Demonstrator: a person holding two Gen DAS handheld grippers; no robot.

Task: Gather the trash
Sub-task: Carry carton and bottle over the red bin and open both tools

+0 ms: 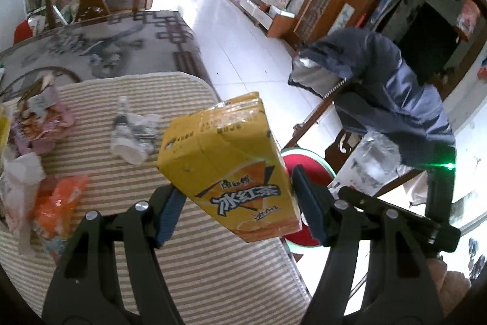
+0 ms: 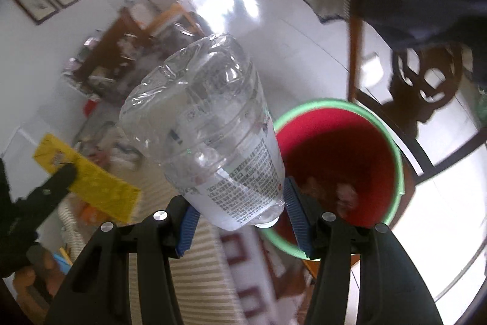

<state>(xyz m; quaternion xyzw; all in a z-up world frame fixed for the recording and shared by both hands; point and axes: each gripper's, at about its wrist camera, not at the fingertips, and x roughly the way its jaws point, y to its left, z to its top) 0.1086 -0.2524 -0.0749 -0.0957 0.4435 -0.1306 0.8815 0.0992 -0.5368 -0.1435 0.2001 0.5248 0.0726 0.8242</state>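
My left gripper [image 1: 237, 209] is shut on a yellow iced-tea carton [image 1: 225, 160], held tilted above the striped table's right edge. My right gripper [image 2: 240, 215] is shut on a clear, crumpled plastic bottle [image 2: 207, 136], bottom end pointing away from me. Just to the right of the bottle stands a red bucket with a green rim [image 2: 338, 160] on the floor, some trash in its bottom. The same bucket [image 1: 307, 163] peeks out behind the carton in the left wrist view, with the bottle [image 1: 374, 160] beyond it. The carton [image 2: 88, 181] and left gripper show at the left of the right wrist view.
On the striped tablecloth [image 1: 127, 197] lie an orange wrapper [image 1: 61, 197], a crushed clear bottle [image 1: 131, 136], pink packaging [image 1: 42, 124] and white paper. A wooden chair draped with a blue jacket [image 1: 383, 87] stands right of the bucket. White tiled floor spreads beyond.
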